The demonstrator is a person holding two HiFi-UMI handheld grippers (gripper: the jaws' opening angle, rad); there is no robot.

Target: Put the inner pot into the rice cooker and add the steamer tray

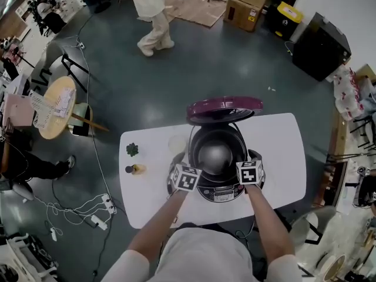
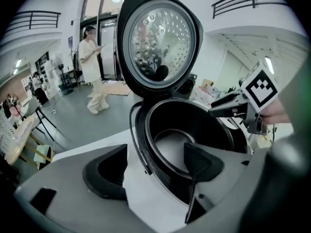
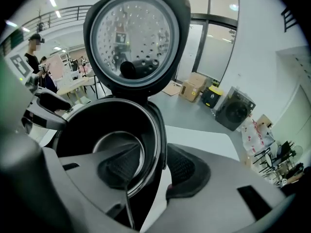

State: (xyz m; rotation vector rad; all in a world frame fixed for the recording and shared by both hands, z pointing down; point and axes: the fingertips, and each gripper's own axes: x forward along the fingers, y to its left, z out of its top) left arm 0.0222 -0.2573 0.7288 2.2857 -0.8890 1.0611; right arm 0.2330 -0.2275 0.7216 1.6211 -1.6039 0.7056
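Observation:
The rice cooker (image 1: 226,194) stands on the white table (image 1: 282,151) with its maroon lid (image 1: 225,107) raised at the back. The dark inner pot (image 1: 216,154) sits inside the cooker body. My left gripper (image 1: 191,167) is at the pot's left rim. In the left gripper view, this gripper (image 2: 153,166) is open, with the rim (image 2: 146,144) between its pads and not pressed. My right gripper (image 1: 247,164) is at the right rim. Its own view shows that gripper (image 3: 155,169) open astride the rim (image 3: 160,144). A pale round thing (image 1: 177,143), possibly the steamer tray, lies left of the cooker.
A small green plant (image 1: 132,150) and a little bottle (image 1: 134,170) stand at the table's left end. A person (image 1: 151,16) stands on the floor beyond. Cardboard boxes (image 1: 249,3) lie at the back, and cables (image 1: 88,207) run left of the table.

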